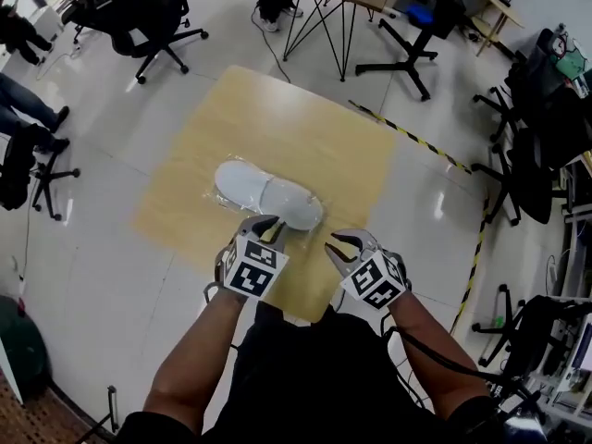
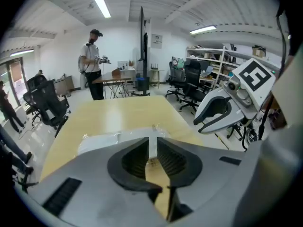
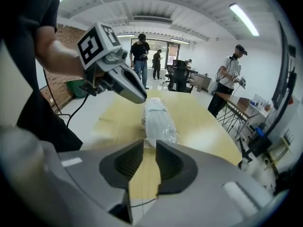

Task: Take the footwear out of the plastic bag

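The white slippers (image 1: 268, 195) lie side by side, sealed inside the clear plastic bag (image 1: 218, 191). The bag lies flat near the middle of the pale wooden table (image 1: 305, 118), nearer the edge where I stand. Nothing has come out of it yet.

My left claw (image 1: 273, 231) hangs just short of the bag's near end, jaws a small way apart with only bare tabletop between them. My right claw (image 1: 331, 246) sits just beside it, off the bag's corner, also slightly parted and holding nothing. Both point down at the table.

I cannot tell which end of the bag is the mouth, so I may pinch the wrong one and only drag the whole packet. The film looks thin and slick. A shallow bite would likely slip off, while a deep one could catch a slipper along with the film and trap it inside. With my claws this close together, they could also knock into each other as I close in.
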The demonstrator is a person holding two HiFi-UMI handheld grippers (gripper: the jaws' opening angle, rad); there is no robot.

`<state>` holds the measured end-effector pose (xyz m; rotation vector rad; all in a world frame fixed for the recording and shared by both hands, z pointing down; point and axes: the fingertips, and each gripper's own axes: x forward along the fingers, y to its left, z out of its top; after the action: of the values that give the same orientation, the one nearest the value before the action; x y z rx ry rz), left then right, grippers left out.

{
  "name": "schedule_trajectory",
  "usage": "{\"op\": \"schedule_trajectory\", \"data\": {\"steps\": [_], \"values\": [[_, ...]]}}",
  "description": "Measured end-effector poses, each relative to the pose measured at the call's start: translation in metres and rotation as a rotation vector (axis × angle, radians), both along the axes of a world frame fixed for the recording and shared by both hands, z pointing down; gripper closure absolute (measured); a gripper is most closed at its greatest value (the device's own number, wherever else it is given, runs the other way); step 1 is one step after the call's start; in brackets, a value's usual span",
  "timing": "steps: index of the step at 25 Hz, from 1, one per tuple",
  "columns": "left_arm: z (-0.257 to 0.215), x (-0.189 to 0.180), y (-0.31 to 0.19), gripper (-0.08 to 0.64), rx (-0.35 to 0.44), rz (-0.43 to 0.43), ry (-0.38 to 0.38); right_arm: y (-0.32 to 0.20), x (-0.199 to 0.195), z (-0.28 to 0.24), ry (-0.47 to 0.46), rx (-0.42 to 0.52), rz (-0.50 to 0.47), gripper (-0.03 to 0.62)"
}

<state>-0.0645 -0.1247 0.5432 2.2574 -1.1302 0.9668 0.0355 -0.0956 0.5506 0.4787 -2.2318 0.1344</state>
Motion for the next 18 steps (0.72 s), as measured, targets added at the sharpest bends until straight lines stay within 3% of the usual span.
{"op": "schedule_trajectory", "data": {"steps": [8,18], "values": [[0.056,0.008,-0.043,0.552,-0.076,0.090,-0.025,-0.043,0.009,0.036,0.139,0.038,0.041,0.476],[0.096,0.012,-0.034,0.554,-0.191,0.037,-0.029,-0.081,0.000,0.067,0.320,0.117,-0.234,0.456]]}}
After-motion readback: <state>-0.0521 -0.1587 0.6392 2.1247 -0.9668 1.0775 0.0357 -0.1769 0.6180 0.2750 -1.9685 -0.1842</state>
